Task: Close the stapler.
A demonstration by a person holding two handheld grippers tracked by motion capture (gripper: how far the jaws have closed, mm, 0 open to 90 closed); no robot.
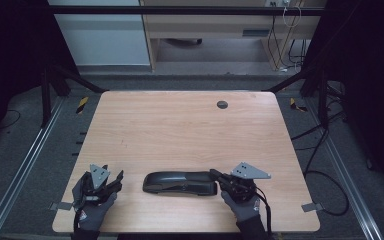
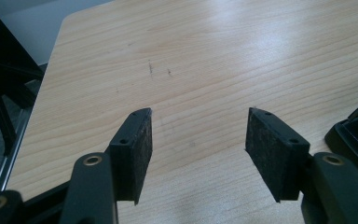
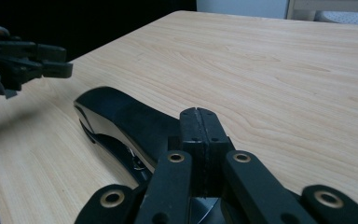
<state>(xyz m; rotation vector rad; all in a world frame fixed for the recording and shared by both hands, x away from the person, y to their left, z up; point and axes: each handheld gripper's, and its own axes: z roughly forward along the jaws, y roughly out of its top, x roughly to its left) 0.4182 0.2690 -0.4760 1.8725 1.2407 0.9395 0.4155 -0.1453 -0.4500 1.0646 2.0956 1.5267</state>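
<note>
Lying between them, stapler (image 1: 181, 183) meets shut right tongs (image 1: 214, 173); left tongs (image 1: 118, 176) gape apart.

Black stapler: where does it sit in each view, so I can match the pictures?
High view: black stapler lies lengthwise near the front table edge, between the two tools.
Left gripper view: only its corner at the right edge.
Right gripper view: left of centre, just behind the shut tool.
Shared landmark: wooden tabletop.
</note>
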